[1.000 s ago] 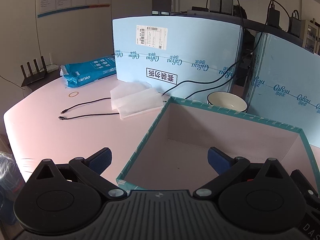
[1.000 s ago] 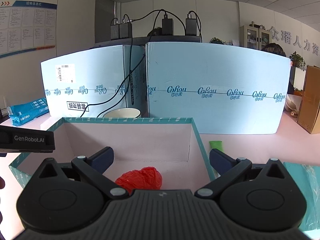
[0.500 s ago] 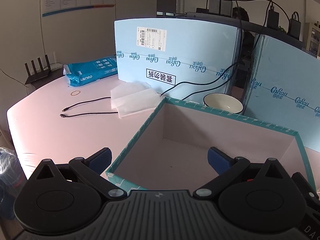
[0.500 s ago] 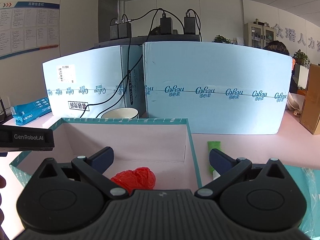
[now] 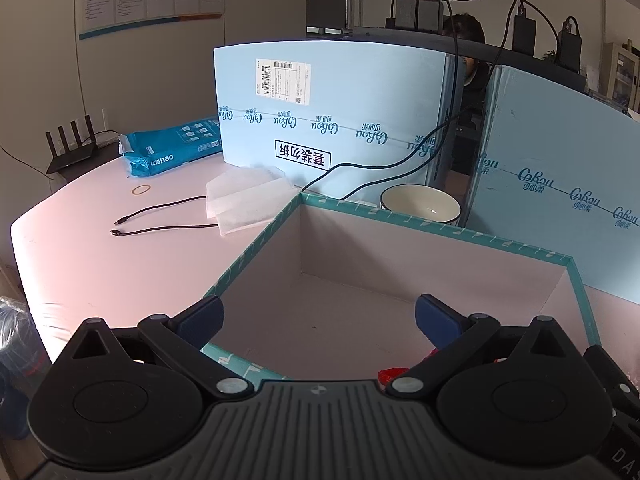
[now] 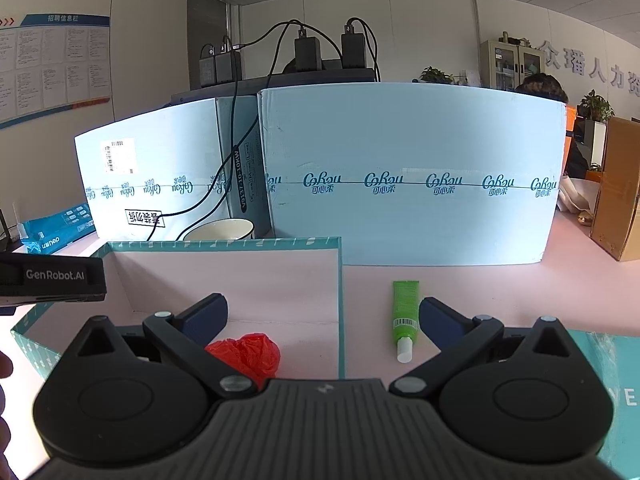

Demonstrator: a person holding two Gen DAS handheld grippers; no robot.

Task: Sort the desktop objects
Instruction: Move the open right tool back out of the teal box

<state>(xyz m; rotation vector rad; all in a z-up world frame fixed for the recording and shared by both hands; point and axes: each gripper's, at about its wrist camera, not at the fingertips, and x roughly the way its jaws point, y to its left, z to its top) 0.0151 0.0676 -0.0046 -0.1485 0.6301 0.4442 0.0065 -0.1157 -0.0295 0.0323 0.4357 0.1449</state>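
On the pink table (image 5: 100,272), far left, lie a blue pack (image 5: 172,152), a black cable (image 5: 160,220) and white paper (image 5: 244,200). The left gripper (image 5: 318,316) hangs over the near edge of the box (image 5: 256,236) with its fingers wide apart and nothing in them; a white bowl (image 5: 420,202) sits just behind the box. The right gripper (image 6: 322,316) is wide apart and empty too, with a red bag (image 6: 246,352) lying inside the box (image 6: 340,300) and a green tube (image 6: 405,314) on the table just right of the box.
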